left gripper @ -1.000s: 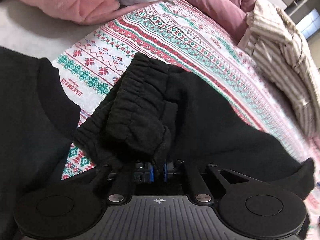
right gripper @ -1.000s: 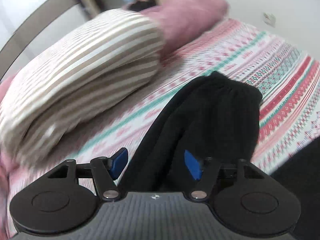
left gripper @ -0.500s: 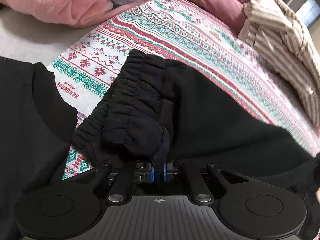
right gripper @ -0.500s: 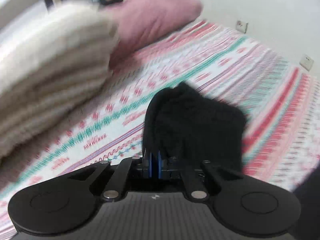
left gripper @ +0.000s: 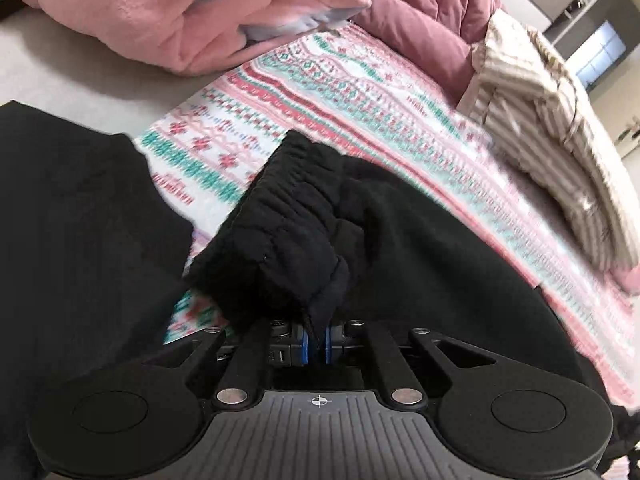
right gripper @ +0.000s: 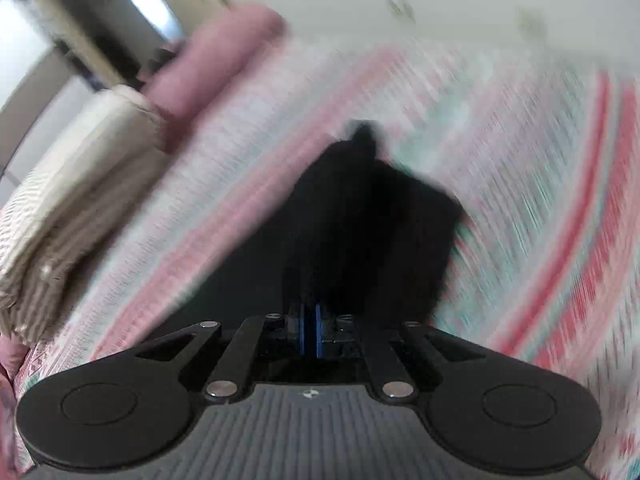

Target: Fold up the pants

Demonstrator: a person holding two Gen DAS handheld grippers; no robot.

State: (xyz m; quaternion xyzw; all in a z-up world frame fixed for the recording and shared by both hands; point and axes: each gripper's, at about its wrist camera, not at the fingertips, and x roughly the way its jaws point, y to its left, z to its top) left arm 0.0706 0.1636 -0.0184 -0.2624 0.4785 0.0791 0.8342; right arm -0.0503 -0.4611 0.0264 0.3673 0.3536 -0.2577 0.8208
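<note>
The black pants (left gripper: 420,264) lie on a red, green and white patterned bedspread (left gripper: 360,92). My left gripper (left gripper: 316,342) is shut on the gathered elastic waistband (left gripper: 288,232), which bunches up just ahead of the blue pads. In the right wrist view, my right gripper (right gripper: 309,334) is shut on the pants' leg end (right gripper: 372,232), held above the bedspread (right gripper: 540,184). That view is blurred by motion.
A pink blanket pile (left gripper: 168,12) and a dark pink quilt (left gripper: 432,4) lie at the far side. A striped beige garment (left gripper: 560,152) sits at the right, also seen in the right wrist view (right gripper: 68,188). Another black garment (left gripper: 68,240) lies at the left.
My right gripper closed on the leg end, then lifted and swung with it. My left gripper kept its hold on the waistband and shifted slightly.
</note>
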